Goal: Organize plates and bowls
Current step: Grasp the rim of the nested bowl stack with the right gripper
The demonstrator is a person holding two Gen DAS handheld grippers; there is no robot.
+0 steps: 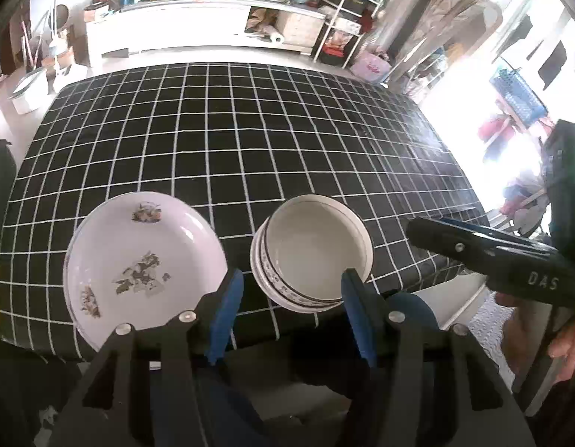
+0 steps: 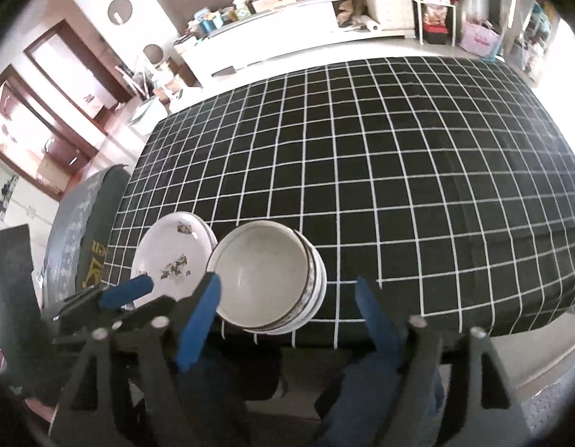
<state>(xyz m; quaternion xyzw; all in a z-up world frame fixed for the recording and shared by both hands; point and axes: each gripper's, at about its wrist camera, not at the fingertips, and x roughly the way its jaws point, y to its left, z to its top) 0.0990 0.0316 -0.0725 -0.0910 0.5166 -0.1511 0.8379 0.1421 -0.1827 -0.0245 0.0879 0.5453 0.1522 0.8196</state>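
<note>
Left gripper (image 1: 293, 290) jaws apart, holding nothing, blue pads (image 1: 227, 313) hanging at the near edge of the table (image 1: 287, 130), the right-hand pad overlapping the near rim of the bowl stack in view; contact can't be told. Right gripper (image 2: 287, 290) jaws also spread wide, nothing between them, its left pad over the bowl stack's near-left rim in its own view.

Landmark: bowl stack (image 1: 311, 253), several nested white bowls with dark patterned bands, upright near the table's front edge. Plate stack (image 1: 145, 260), white with floral prints, sits just left of the bowl stack, rims close. Black tablecloth with white grid (image 2: 399, 167) stretches bare beyond the bowl stack. White cabinet (image 1: 168, 29) with clutter stands far behind the bowl stack.
</note>
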